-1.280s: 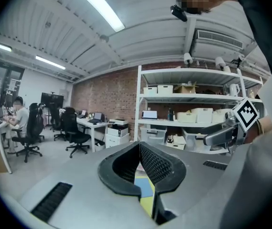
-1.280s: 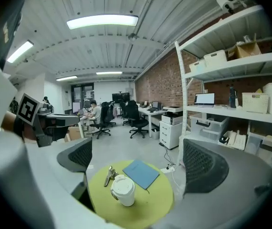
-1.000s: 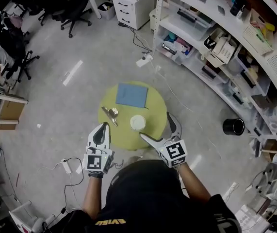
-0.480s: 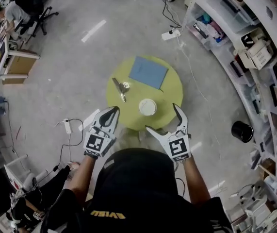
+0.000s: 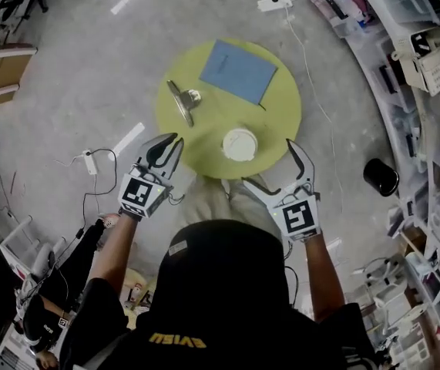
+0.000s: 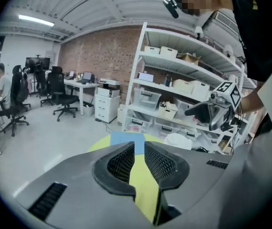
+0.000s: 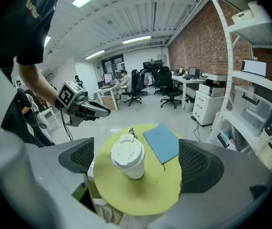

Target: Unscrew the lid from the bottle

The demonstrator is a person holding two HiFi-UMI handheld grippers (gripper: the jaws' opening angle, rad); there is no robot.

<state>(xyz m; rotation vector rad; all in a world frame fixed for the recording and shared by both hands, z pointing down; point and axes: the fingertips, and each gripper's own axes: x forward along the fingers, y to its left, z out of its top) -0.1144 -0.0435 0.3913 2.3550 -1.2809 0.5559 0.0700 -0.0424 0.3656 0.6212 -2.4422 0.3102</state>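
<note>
The white cup-shaped bottle (image 5: pixel 240 144) stands upright on the round yellow-green table (image 5: pixel 204 141), close to the edge nearest the person, with its flat white lid (image 5: pixel 240 139) on top. A blue rectangular notebook (image 5: pixel 239 71) lies flat on the far side of the table, and a small metal clip-like object (image 5: pixel 183 102) (too small to make out further) lies on the left part, well apart from the bottle. The left gripper (image 5: pixel 172 140) hangs at the near-left edge of the table, to the left of the bottle and not touching it. Its fingers have just been opening and now stand a narrow gap apart, with only the table top and a strip of the notebook seen through the gap and nothing between them. The right gripper (image 5: pixel 267 162) sits at the near-right edge of the table with its fingers spread wide. In the right gripper view the bottle stands ahead, framed between the two pads, but clearly beyond them and untouched. A black round bin (image 5: pixel 381 176) stands on the grey floor to the right of the table, near the white shelving (image 5: pixel 435 91).
</note>
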